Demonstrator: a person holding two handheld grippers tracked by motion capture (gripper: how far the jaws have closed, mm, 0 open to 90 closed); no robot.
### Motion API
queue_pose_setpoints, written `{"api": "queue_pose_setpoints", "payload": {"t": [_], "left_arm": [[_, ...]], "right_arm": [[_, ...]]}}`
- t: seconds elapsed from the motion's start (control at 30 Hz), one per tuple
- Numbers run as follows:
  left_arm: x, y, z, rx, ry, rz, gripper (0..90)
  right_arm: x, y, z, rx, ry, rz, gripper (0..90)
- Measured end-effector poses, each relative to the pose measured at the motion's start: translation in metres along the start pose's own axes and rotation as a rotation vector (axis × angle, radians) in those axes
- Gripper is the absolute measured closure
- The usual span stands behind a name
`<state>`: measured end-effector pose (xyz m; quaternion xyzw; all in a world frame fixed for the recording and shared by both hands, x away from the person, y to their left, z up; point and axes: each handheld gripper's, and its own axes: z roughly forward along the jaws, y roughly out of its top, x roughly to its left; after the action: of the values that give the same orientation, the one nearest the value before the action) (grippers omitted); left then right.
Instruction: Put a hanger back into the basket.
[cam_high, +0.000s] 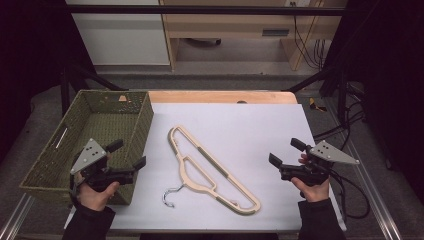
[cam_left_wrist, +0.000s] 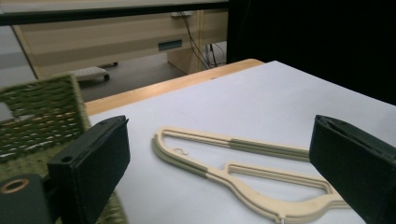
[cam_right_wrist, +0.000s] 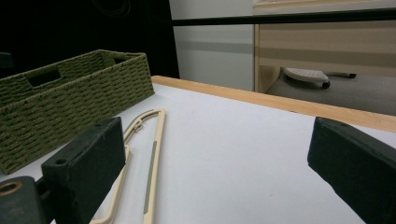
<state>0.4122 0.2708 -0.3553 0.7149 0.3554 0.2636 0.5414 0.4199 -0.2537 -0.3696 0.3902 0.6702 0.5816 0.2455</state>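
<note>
A cream plastic hanger (cam_high: 212, 170) lies flat on the smooth white sheet (cam_high: 250, 130) that covers most of the table, near the middle and a little toward the near edge. It looks like two or three thin hangers stacked together, each a slim open frame with long rails and a narrow inner loop; grey-green non-slip strips run along parts of the rails. Its long axis runs on a diagonal, from the rounded end pointing toward the far left corner to the other rounded end pointing toward the near right corner. A bent silver metal hook (cam_high: 172, 195) sticks out from the frame's middle toward the near left corner, its open curl resting on the sheet.

At the left edge stands a rectangular basket (cam_high: 145, 117) woven of coarse olive-green cord, with cut-out handle slots in its walls. A strip of bare light wood (cam_high: 220, 96) shows along the table's far edge.

The left gripper (cam_high: 130, 155) hovers at the basket's near right corner, its blocky black jaws spread wide with nothing between them, well apart from the hanger. The right gripper (cam_high: 286, 151) hovers near the right edge, jaws likewise spread and empty, facing the hanger.
</note>
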Motion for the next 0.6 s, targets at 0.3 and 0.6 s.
{"api": "queue_pose_setpoints", "payload": {"t": [0.3,0.6], "left_arm": [[-0.025,-0.006,0.024,0.081,-0.062,0.014,6.9],[-0.039,-0.024,0.050,0.177,-0.096,0.025,10.5]], "right_arm": [[0.006,0.002,0.001,-0.012,0.018,-0.010,4.8],[0.011,0.000,0.006,0.012,0.046,-0.011,4.8]]}}
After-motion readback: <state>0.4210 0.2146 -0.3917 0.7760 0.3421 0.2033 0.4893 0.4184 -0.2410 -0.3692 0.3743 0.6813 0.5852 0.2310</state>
